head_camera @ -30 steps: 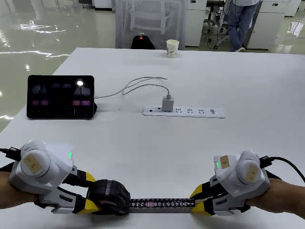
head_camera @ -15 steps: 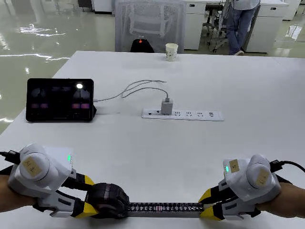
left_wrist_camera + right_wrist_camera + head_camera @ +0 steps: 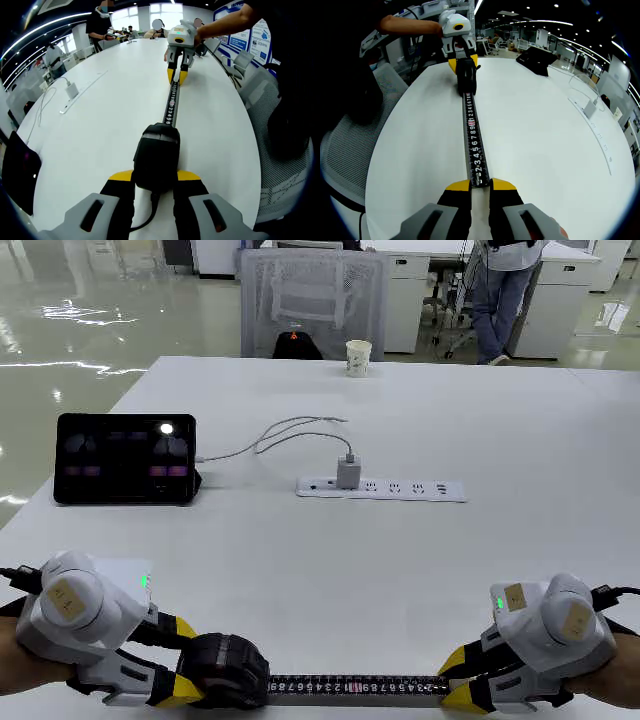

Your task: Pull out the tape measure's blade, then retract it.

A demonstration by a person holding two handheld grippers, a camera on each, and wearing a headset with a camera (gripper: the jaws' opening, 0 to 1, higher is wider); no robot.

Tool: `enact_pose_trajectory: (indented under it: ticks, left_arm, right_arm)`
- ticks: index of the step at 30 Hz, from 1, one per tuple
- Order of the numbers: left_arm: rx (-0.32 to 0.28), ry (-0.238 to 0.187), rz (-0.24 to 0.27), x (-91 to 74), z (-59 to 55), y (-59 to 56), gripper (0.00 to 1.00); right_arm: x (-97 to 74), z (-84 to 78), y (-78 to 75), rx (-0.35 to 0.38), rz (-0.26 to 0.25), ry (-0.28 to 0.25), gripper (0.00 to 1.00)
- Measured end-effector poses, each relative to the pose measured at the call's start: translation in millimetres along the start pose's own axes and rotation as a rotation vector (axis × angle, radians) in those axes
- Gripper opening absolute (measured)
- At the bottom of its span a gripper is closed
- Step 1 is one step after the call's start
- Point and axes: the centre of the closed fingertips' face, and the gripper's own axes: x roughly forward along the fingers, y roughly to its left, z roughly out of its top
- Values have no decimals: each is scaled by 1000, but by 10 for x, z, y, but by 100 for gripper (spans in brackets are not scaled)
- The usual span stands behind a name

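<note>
A black tape measure case (image 3: 228, 682) lies on the white table near its front edge, with my left gripper (image 3: 186, 686) shut on it; in the left gripper view the case (image 3: 157, 156) sits between the yellow-tipped jaws. Its dark blade (image 3: 355, 686) with white numbers runs right along the table to my right gripper (image 3: 456, 692), which is shut on the blade's end. In the right gripper view the blade (image 3: 473, 145) stretches away from my right gripper (image 3: 480, 186) to the case (image 3: 466, 73) held by the left gripper (image 3: 462, 61).
A dark tablet (image 3: 125, 458) stands at the left. A white power strip (image 3: 381, 487) with a plugged charger and cable lies mid-table. A paper cup (image 3: 358, 357) stands at the far edge, a mesh chair (image 3: 311, 300) behind it. A person (image 3: 502, 290) stands far right.
My right gripper has moved to the right with the blade's end, so more blade is out of the case. The left gripper and case have stayed put; the head camera tilted slightly.
</note>
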Motion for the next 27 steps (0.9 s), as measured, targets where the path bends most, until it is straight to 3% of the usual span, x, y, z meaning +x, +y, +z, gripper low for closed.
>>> enact_pose_trajectory:
  ticks: [16, 27]
  left_arm:
    - [0, 4, 0, 4, -10, 12, 23]
    - [7, 22, 3, 9, -6, 11, 24]
  right_arm:
    - [-189, -226, -35, 21, -21, 30, 8]
    - [-176, -226, -20, 20, -14, 50, 9]
